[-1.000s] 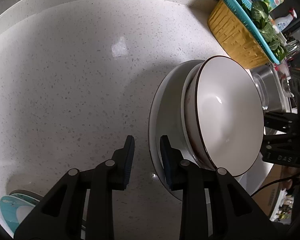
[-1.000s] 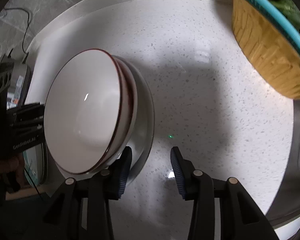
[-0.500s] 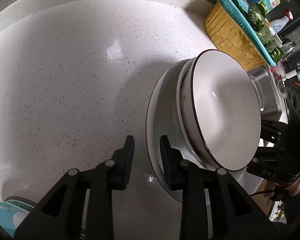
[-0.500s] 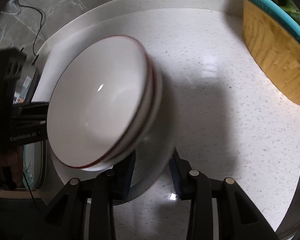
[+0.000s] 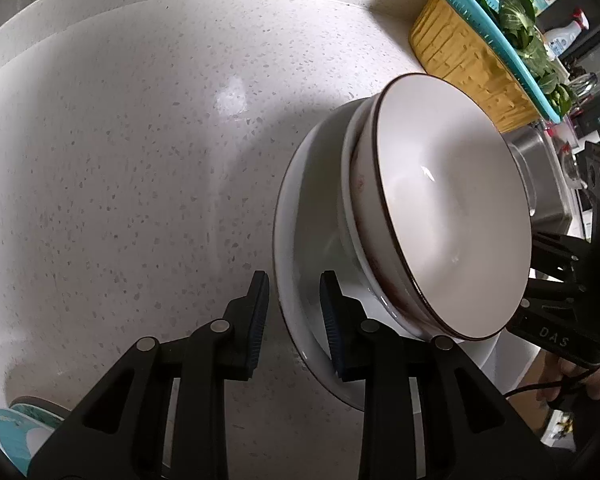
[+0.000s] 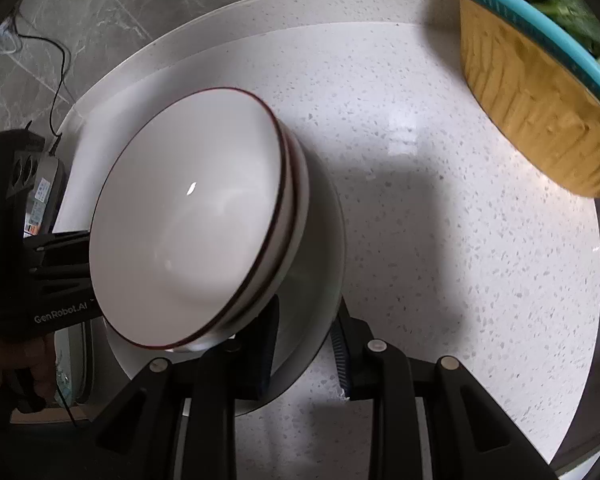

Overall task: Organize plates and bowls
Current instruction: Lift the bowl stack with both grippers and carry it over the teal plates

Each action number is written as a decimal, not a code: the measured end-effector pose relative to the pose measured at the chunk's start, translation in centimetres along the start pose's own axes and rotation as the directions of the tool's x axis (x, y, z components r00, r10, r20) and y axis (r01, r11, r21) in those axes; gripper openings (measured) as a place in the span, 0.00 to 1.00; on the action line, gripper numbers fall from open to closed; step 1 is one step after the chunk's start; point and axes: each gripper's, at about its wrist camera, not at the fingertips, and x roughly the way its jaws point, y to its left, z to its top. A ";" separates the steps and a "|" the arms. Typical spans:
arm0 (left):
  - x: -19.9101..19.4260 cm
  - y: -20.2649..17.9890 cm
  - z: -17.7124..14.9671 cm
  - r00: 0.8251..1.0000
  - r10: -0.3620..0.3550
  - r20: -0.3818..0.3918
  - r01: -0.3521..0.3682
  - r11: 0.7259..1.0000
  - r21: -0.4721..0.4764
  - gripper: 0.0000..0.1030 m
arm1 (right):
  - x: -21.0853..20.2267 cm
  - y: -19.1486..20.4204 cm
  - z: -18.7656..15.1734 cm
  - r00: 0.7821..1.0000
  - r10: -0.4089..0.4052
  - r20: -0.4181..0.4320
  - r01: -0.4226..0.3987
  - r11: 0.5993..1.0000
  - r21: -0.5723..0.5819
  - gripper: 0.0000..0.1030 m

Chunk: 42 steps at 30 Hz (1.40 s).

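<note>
Right wrist view: my right claw [image 6: 304,344] has just squeezed the big plate [image 6: 324,240] rim at 6 o'clock; both claws can lift the stack

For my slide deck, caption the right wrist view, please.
Right gripper closing on a white plate's rim, two stacked bowls on it.
</note>
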 end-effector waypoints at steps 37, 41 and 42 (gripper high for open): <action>-13.6 2.4 -6.6 0.985 0.080 0.150 -0.062 0.991 -0.116 0.12 | -5.0 8.1 2.0 0.998 0.044 0.048 -0.036 0.987 -0.158 0.16; -16.5 4.5 -9.1 0.979 0.112 0.169 -0.083 0.982 -0.167 0.12 | -5.2 11.3 2.0 0.997 0.076 0.031 -0.067 0.973 -0.219 0.16; -17.2 5.0 -9.7 0.978 0.118 0.173 -0.086 0.980 -0.181 0.12 | -5.2 12.2 2.0 0.996 0.085 0.025 -0.077 0.969 -0.236 0.16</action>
